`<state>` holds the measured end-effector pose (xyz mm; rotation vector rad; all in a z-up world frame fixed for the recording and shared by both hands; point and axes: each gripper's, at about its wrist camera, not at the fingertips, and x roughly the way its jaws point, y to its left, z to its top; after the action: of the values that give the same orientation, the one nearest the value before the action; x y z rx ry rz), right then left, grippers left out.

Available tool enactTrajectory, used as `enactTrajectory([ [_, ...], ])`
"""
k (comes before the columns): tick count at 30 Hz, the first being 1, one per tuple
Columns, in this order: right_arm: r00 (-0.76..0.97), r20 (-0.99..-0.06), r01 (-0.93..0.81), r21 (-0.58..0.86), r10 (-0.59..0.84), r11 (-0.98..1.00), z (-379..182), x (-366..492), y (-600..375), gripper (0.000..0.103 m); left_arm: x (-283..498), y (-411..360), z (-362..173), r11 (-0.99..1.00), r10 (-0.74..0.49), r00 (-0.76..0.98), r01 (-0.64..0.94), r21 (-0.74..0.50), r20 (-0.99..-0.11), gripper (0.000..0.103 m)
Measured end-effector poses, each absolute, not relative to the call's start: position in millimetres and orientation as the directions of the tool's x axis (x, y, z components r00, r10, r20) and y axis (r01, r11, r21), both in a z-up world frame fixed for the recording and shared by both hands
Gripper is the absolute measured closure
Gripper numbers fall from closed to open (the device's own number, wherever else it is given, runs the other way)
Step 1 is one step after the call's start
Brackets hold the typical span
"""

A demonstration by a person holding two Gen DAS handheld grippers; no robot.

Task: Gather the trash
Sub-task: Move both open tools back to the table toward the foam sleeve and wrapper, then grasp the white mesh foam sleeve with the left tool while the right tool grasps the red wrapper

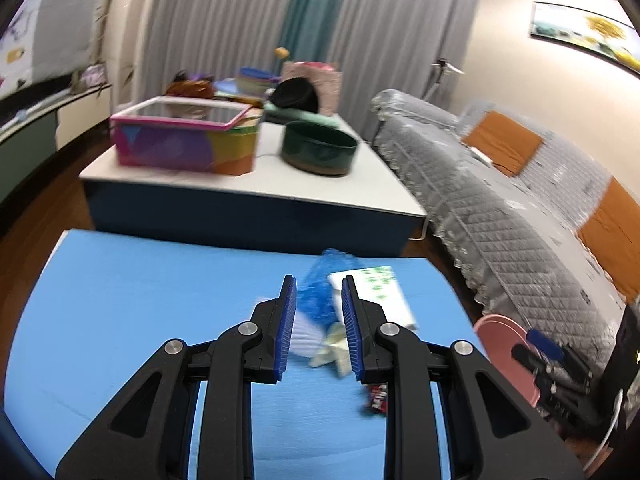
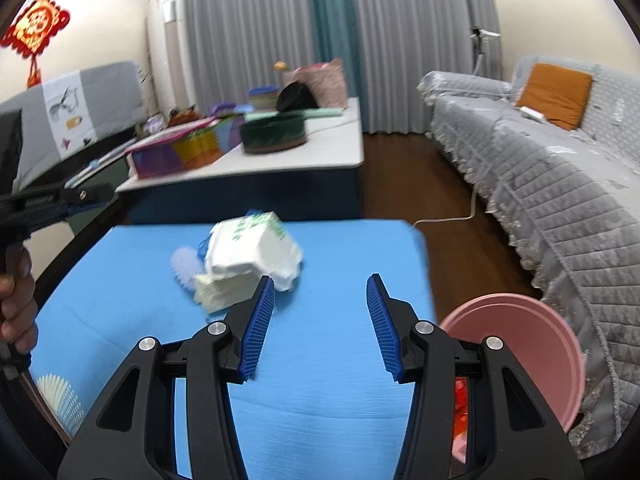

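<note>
On the blue table [image 1: 120,320] lies a trash pile: a crumpled white pack with green print [image 2: 256,248], a blue plastic bag [image 1: 320,292], a white ribbed paper liner [image 2: 184,264] and pale folded tissue [image 2: 224,292]. A small red and black wrapper [image 1: 376,398] lies nearer. My left gripper [image 1: 319,280] is open with a narrow gap and hovers short of the pile, gripping nothing. My right gripper [image 2: 322,280] is open over bare table, just right of the pile. A pink bin [image 2: 516,344] stands off the table's right side with red scraps [image 2: 460,400] inside.
A low white table [image 1: 360,184] behind holds a colourful box [image 1: 184,140] and a dark green tub [image 1: 320,148]. A grey-covered sofa [image 2: 560,184] with orange cushions runs along the right. A white cable [image 2: 448,220] lies on the wooden floor. A hand [image 2: 16,304] grips the left tool.
</note>
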<state>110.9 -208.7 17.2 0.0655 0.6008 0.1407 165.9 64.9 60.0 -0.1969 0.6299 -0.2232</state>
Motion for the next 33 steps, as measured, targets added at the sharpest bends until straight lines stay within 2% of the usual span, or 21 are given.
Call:
enactTrajectory([
  [6, 0.78, -0.589, -0.187, 0.102, 0.211, 0.977, -8, 128, -171, 0.051, 185, 81, 39, 0.958, -0.241, 0.768, 0.09, -0.272, -0.593, 0.08],
  [11, 0.744, -0.624, -0.22, 0.11, 0.24, 0.969, -25, 143, -148, 0.037, 198, 76, 19, 0.959, -0.24, 0.742, 0.082, -0.271, -0.626, 0.08],
  [18, 0.68, -0.689, -0.231, 0.127, 0.253, 0.965, -48, 161, -132, 0.026, 217, 68, -13, 0.963, -0.233, 0.694, 0.067, -0.261, -0.681, 0.079],
  [20, 0.667, -0.701, -0.231, 0.126, 0.252, 0.965, -53, 165, -131, 0.025, 222, 68, -22, 0.96, -0.24, 0.679, 0.058, -0.274, -0.694, 0.075],
  [22, 0.653, -0.716, -0.228, 0.128, 0.248, 0.965, -58, 169, -130, 0.025, 226, 67, -30, 0.957, -0.247, 0.662, 0.051, -0.286, -0.708, 0.059],
  [25, 0.632, -0.735, -0.224, 0.13, 0.246, 0.966, -65, 174, -130, 0.024, 233, 65, -40, 0.955, -0.246, 0.642, 0.034, -0.293, -0.726, 0.048],
  [33, 0.595, -0.768, -0.231, 0.118, 0.236, 0.966, -76, 179, -129, 0.024, 242, 61, -60, 0.949, -0.262, 0.597, 0.018, -0.314, -0.758, 0.049],
])
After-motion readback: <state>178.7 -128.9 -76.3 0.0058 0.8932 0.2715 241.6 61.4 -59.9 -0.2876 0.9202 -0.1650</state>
